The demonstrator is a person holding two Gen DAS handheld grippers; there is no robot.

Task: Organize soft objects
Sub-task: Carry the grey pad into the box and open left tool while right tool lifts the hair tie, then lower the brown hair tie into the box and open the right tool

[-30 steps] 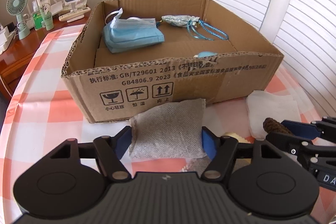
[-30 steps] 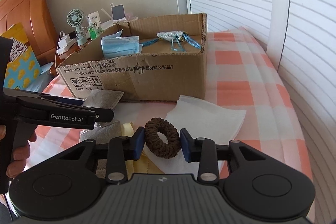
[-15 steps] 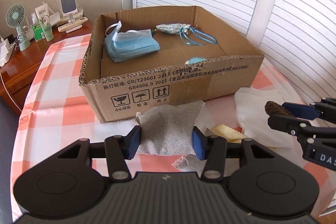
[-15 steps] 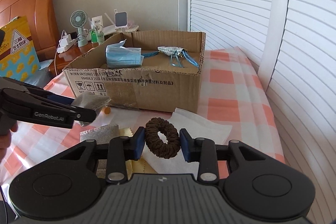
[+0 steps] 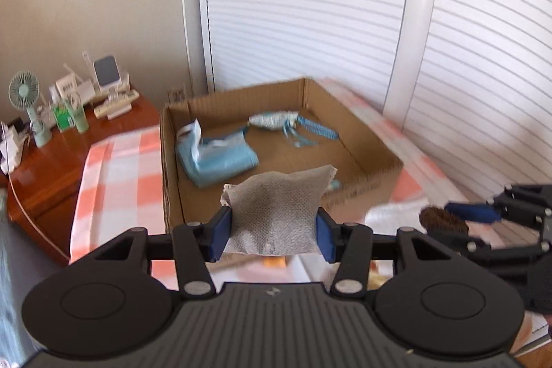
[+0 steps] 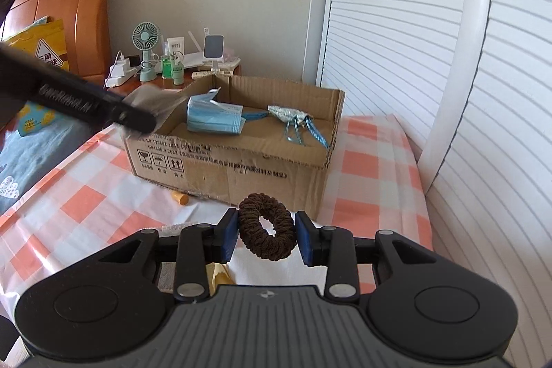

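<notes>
Grey fabric pouch (image 5: pixel 276 212) is clamped between the pads of the left gripper (image 5: pixel 274 230), held in the air above the near edge of the cardboard box (image 5: pixel 365 181). Inside the box lie blue face masks (image 5: pixel 217 157) and a small drawstring bag (image 5: pixel 274 120). The right gripper (image 6: pixel 265 235) grips a brown hair scrunchie (image 6: pixel 267 231), raised in front of the box.
</notes>
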